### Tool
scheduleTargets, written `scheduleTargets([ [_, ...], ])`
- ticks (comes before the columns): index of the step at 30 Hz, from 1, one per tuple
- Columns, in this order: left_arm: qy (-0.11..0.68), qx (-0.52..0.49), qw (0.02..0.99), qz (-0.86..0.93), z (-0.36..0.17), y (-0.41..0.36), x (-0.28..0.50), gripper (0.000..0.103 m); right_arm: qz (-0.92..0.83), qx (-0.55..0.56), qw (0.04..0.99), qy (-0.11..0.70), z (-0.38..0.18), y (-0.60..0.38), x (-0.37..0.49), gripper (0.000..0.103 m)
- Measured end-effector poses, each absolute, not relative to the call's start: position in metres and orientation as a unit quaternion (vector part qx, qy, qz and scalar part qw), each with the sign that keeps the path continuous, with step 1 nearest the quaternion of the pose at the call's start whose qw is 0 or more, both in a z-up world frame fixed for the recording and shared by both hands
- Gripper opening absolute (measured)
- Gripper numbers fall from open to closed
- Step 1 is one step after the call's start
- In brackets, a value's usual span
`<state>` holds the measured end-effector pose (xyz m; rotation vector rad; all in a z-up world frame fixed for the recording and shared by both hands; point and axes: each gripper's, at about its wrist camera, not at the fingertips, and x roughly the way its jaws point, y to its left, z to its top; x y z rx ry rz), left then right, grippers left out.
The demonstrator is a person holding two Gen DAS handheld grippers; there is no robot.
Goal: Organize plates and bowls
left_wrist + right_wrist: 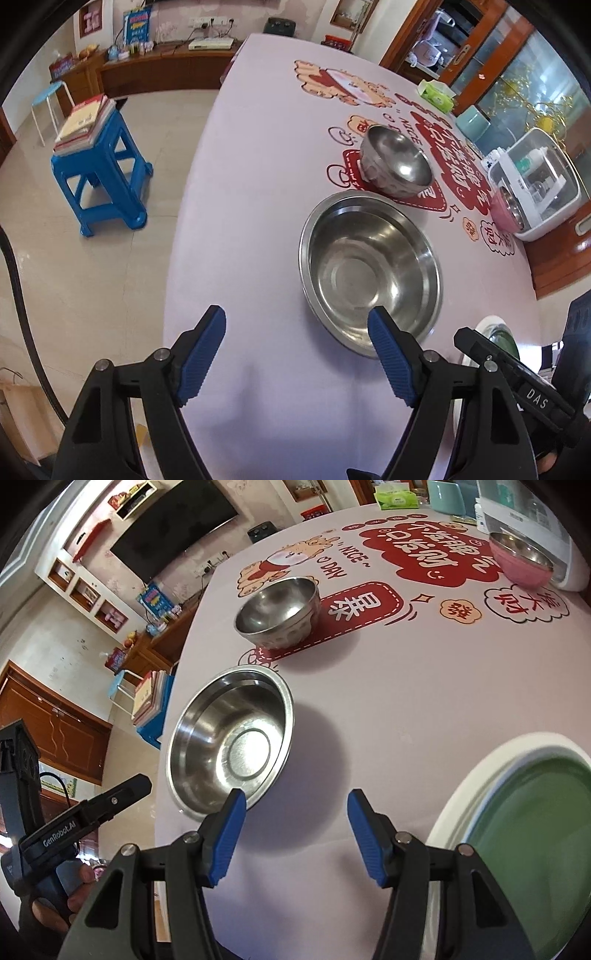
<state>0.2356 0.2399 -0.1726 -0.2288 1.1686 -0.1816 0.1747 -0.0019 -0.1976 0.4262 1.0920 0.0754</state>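
Note:
A wide steel bowl [369, 273] [229, 742] lies on the pink printed tablecloth [258, 206] [406, 686]. Behind it stands a smaller, deeper steel bowl [395, 158] [277, 609]. A pink bowl [508, 214] [521, 559] with a steel lining sits at the far right. A white plate with a green centre [517, 830] [495, 332] lies near the front edge. My left gripper [297, 317] is open over bare cloth, its right finger before the wide bowl's near rim. My right gripper [297, 799] is open between the wide bowl and the plate, holding nothing.
A white dish rack with a clear lid [535, 181] [524, 524] stands behind the pink bowl, with a green tissue pack [437, 94] [397, 496] and a teal box [472, 123] beyond. A blue stool with books [99, 166] stands left of the table.

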Motion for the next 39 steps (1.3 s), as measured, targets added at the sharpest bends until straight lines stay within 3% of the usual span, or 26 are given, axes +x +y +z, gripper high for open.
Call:
scheduleTargets([
  [9, 0.573, -0.123, 0.805, -0.091, -0.205, 0.24, 0.262, 0.078, 0.053, 0.166, 0.833, 0.525, -0.209, 0.012, 0.195, 0.057],
  [12, 0.579, -0.126, 0.799, -0.097, -0.212, 0.239, 0.267, 0.073, 0.055, 0.155, 0.833, 0.529, -0.213, 0.017, 0.2, 0.057],
  [18, 0.584, -0.133, 0.793, -0.107, -0.221, 0.237, 0.275, 0.056, 0.059, 0.144, 0.833, 0.531, -0.219, 0.023, 0.206, 0.043],
  [20, 0.584, -0.135, 0.793, -0.11, -0.224, 0.237, 0.276, 0.044, 0.059, 0.135, 0.835, 0.531, -0.219, 0.025, 0.207, 0.042],
  [27, 0.577, -0.137, 0.795, -0.129, -0.225, 0.233, 0.279, 0.029, 0.067, 0.114, 0.84, 0.527, -0.218, 0.035, 0.208, 0.031],
  [29, 0.575, -0.139, 0.794, -0.138, -0.225, 0.232, 0.28, 0.021, 0.067, 0.11, 0.841, 0.525, -0.217, 0.036, 0.208, 0.029],
  [35, 0.576, -0.13, 0.793, -0.152, -0.225, 0.225, 0.281, 0.013, 0.064, 0.083, 0.848, 0.519, -0.215, 0.043, 0.207, 0.026],
  [39, 0.579, -0.128, 0.791, -0.151, -0.225, 0.225, 0.28, 0.013, 0.065, 0.079, 0.85, 0.517, -0.214, 0.044, 0.206, 0.026],
])
